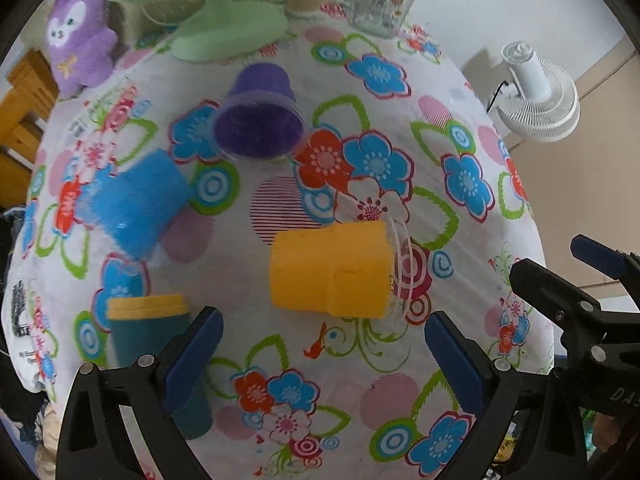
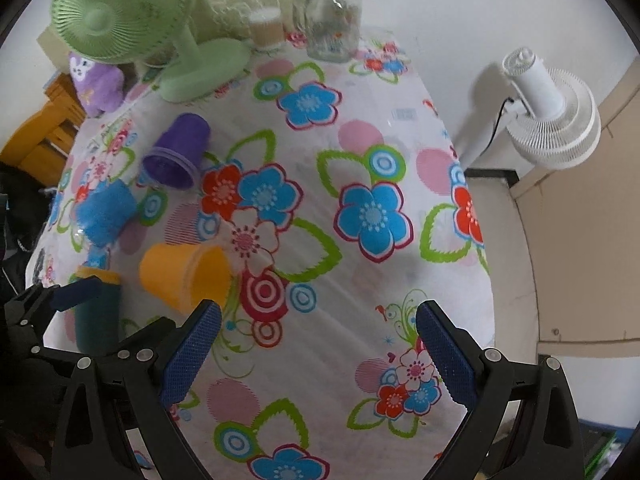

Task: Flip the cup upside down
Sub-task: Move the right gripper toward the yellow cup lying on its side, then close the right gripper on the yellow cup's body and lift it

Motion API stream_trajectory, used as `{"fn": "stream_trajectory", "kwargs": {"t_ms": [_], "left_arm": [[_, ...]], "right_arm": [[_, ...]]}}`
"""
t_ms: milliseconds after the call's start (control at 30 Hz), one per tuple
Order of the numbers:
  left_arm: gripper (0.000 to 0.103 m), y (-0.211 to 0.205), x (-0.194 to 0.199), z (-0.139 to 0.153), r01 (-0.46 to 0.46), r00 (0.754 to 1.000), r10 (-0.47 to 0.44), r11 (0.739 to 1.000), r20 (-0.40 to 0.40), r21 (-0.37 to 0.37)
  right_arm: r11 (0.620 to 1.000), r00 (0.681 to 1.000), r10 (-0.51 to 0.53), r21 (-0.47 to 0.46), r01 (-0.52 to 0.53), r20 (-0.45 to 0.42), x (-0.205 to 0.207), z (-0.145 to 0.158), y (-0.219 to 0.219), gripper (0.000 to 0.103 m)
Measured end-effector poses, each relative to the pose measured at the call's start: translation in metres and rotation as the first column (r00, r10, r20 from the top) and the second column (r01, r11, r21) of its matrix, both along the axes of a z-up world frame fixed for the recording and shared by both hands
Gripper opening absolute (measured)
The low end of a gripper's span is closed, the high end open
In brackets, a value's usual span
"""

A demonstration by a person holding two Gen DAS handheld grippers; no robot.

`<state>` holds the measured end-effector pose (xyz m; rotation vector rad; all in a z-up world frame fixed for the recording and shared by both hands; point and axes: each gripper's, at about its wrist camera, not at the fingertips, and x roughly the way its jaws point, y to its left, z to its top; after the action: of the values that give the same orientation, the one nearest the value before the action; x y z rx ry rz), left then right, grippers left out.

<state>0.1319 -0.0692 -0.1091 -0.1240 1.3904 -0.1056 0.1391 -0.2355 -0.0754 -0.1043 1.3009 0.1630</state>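
**Cups lying on the floral cloth**

The yellow plastic cup lies on its side on the flowered tablecloth, just ahead of the left gripper, jaws spread and empty; the right gripper is likewise spread, empty; purple cup and blue cup also lie tipped over; a teal cup with a yellow band stands beside the left finger.

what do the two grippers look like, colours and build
Both match: the left hand-held gripper and right hand-held gripper have black plastic frames with triangular cut-outs, silver round fasteners, and dark blue finger pads with a knurled texture. No cables or sleeves show.
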Motion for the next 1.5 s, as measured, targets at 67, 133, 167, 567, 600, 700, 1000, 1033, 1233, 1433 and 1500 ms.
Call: {"fn": "stream_trajectory", "kwargs": {"t_ms": [67, 133, 167, 567, 600, 700, 1000, 1033, 1233, 1433, 1500], "left_arm": [[0.102, -0.003, 0.005, -0.010, 0.008, 1.000, -0.008, 1.000, -0.016, -0.001], [0.102, -0.005, 0.011, -0.020, 0.016, 0.999, -0.016, 1.000, -0.031, -0.005], [0.102, -0.006, 0.013, -0.024, 0.020, 0.999, -0.020, 1.000, -0.036, -0.007], [0.082, -0.005, 0.020, -0.046, 0.085, 0.995, -0.089, 0.994, -0.052, -0.066], [0.082, -0.005, 0.020, -0.046, 0.097, 0.994, -0.100, 0.993, -0.048, -0.065], [0.082, -0.003, 0.018, -0.044, 0.132, 0.990, -0.135, 0.989, -0.034, -0.061], [0.082, -0.013, 0.007, -0.026, 0.326, 0.945, -0.325, 0.945, 0.028, -0.015], [0.082, -0.015, 0.003, -0.024, 0.361, 0.932, -0.361, 0.932, 0.033, -0.007], [0.082, -0.024, -0.019, -0.019, 0.519, 0.853, -0.519, 0.854, 0.046, 0.023], [0.082, -0.039, -0.043, -0.020, 0.675, 0.734, -0.677, 0.736, 0.056, 0.053], [0.082, -0.041, -0.048, -0.022, 0.707, 0.703, -0.709, 0.705, 0.056, 0.056]], "right_arm": [[1.000, 1.000, -0.006, -0.004, 0.006, -0.015, 0.004, -0.008, -0.002, 0.099], [1.000, 0.999, -0.013, -0.009, 0.012, -0.030, 0.008, -0.015, -0.004, 0.099], [1.000, 0.999, -0.015, -0.010, 0.014, -0.034, 0.009, -0.017, -0.004, 0.099], [0.999, 0.996, -0.022, -0.032, 0.019, -0.082, 0.018, -0.041, 0.000, 0.099], [0.999, 0.996, -0.022, -0.033, 0.019, -0.085, 0.017, -0.042, 0.001, 0.099], [0.999, 0.995, -0.031, -0.033, 0.028, -0.092, 0.015, -0.043, 0.002, 0.099], [0.998, 0.995, -0.050, -0.045, 0.047, -0.084, -0.005, -0.031, 0.007, 0.099], [0.998, 0.995, -0.055, -0.046, 0.051, -0.084, -0.009, -0.029, 0.007, 0.099], [0.996, 0.993, -0.073, -0.052, 0.068, -0.097, -0.033, -0.026, 0.009, 0.099], [0.995, 0.989, -0.094, -0.055, 0.088, -0.112, -0.060, -0.028, 0.015, 0.099], [0.994, 0.988, -0.103, -0.055, 0.097, -0.118, -0.069, -0.030, 0.017, 0.099]]}}
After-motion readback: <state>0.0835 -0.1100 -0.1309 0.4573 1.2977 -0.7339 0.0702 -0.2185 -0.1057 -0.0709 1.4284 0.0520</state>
